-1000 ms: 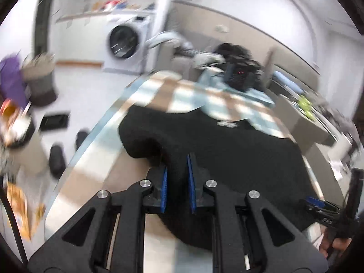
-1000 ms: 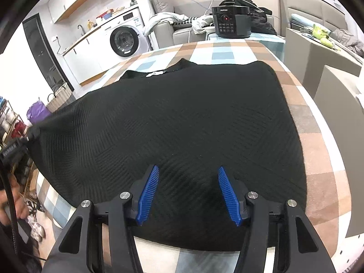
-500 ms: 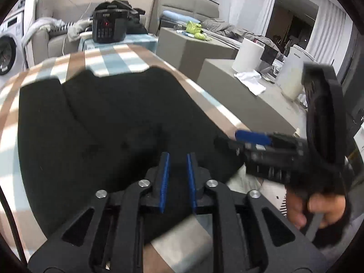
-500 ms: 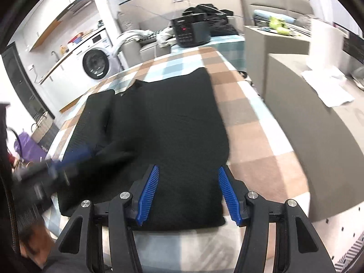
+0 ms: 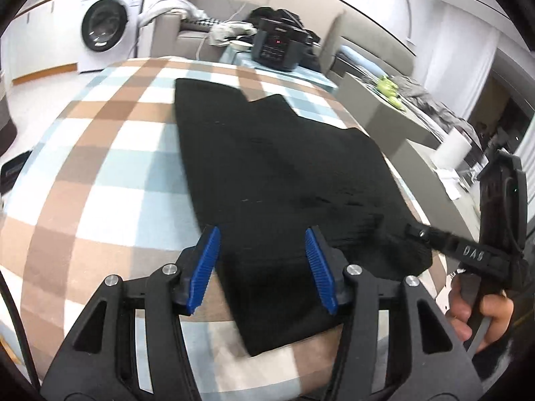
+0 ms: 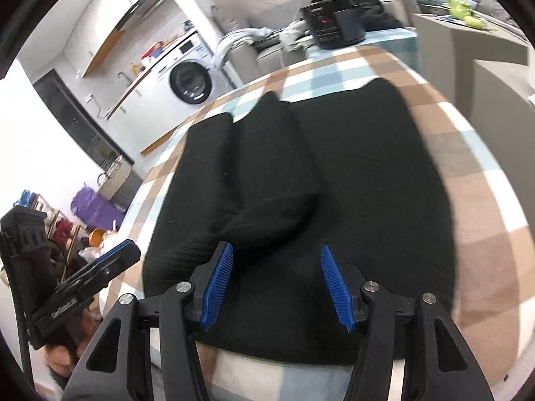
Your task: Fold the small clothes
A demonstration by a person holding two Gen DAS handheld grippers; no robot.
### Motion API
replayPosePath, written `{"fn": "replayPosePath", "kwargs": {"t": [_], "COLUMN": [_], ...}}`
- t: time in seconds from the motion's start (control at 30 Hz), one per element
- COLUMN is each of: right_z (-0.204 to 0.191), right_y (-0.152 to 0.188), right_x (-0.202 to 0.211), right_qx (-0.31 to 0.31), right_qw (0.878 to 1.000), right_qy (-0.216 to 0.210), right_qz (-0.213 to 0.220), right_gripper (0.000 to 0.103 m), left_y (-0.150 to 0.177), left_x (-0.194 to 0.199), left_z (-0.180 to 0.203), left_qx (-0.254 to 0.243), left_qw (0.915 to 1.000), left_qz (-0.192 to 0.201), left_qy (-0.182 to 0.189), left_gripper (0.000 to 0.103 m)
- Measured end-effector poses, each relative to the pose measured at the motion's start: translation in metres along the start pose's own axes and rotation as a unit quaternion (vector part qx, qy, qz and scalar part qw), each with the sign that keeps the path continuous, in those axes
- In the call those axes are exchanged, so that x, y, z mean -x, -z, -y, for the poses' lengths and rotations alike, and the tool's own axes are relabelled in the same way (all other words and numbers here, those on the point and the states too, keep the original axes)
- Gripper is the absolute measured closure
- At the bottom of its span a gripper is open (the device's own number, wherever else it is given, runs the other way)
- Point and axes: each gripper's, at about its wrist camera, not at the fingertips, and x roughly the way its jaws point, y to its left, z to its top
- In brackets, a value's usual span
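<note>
A black knit garment (image 5: 284,173) lies on the checked tablecloth (image 5: 110,167), its left part folded over onto the middle; the fold and a rolled sleeve show in the right wrist view (image 6: 267,180). My left gripper (image 5: 264,267) is open and empty, just above the garment's near edge. My right gripper (image 6: 277,284) is open and empty over the garment's near hem. The right gripper's tip also shows in the left wrist view (image 5: 418,232), touching the garment's right corner. The left gripper also shows at the left edge of the right wrist view (image 6: 100,267).
A black appliance (image 5: 279,48) stands beyond the table's far end, with a sofa and a washing machine (image 5: 103,28) behind. Grey boxes (image 5: 401,123) stand to the right of the table. Baskets and bags (image 6: 110,183) sit on the floor at left.
My left gripper carried the garment's left side over to the right, then opened and let go. The garment is now folded narrower. My right gripper stayed open.
</note>
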Motion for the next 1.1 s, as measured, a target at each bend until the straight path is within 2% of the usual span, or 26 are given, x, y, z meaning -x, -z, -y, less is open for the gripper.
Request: {"fn": "replayPosePath", "kwargs": {"t": [0.1, 0.23, 0.33, 0.43, 0.5, 0.67, 0.73, 0.77, 0.8, 0.83, 0.9, 1.0, 1.1], "right_z": [-0.003, -0.006, -0.009, -0.006, -0.003, 0.004, -0.001, -0.003, -0.005, -0.006, -0.009, -0.021, -0.024], "right_y": [-0.013, -0.024, -0.018, -0.005, -0.001, -0.012, -0.016, -0.016, -0.016, -0.016, -0.016, -0.016, -0.008], "right_x": [-0.005, -0.027, -0.039, -0.03, -0.024, -0.025, -0.033, -0.037, -0.042, -0.045, -0.036, 0.0, 0.038], "right_qx": [-0.017, -0.041, -0.023, 0.004, 0.005, -0.04, -0.037, -0.029, -0.022, -0.025, -0.032, -0.017, -0.044], "right_qw": [1.0, 0.999, 0.996, 0.994, 0.995, 0.998, 0.998, 0.998, 0.998, 0.998, 0.998, 0.999, 0.996], "right_qy": [-0.001, 0.008, 0.068, 0.086, 0.079, 0.0, -0.003, 0.001, 0.011, 0.014, -0.008, -0.034, -0.075], "right_qz": [0.002, -0.012, -0.045, -0.059, -0.062, -0.053, -0.056, -0.055, -0.058, -0.06, -0.048, -0.011, 0.009], "right_gripper": [0.047, 0.047, 0.047, 0.047, 0.047, 0.047, 0.047, 0.05, 0.07, 0.084, 0.095, 0.097, 0.098], "left_y": [0.001, 0.005, 0.011, 0.015, 0.016, 0.013, 0.012, 0.012, 0.012, 0.011, 0.009, 0.005, -0.001], "left_x": [-0.003, -0.022, -0.032, -0.032, -0.032, -0.026, -0.022, -0.019, -0.017, -0.015, -0.011, -0.004, 0.002], "left_z": [-0.008, 0.005, 0.015, 0.015, 0.012, 0.003, -0.001, -0.002, -0.004, -0.005, -0.008, -0.007, -0.003], "left_qx": [0.005, -0.009, -0.035, -0.05, -0.048, -0.024, -0.018, -0.014, -0.01, -0.008, -0.003, -0.001, -0.004], "left_qw": [1.0, 0.9997, 0.9989, 0.9978, 0.9975, 0.9987, 0.9991, 0.9992, 0.9994, 0.9995, 0.9997, 0.9999, 1.0], "left_qz": [-0.005, -0.021, -0.032, -0.041, -0.05, -0.045, -0.039, -0.037, -0.034, -0.031, -0.025, -0.015, -0.004], "left_qy": [0.006, 0.008, -0.007, -0.01, -0.01, 0.001, -0.004, -0.004, -0.004, -0.004, -0.007, -0.001, 0.008], "left_gripper": [0.053, 0.053, 0.053, 0.049, 0.049, 0.049, 0.049, 0.049, 0.049, 0.049, 0.049, 0.049, 0.049]}}
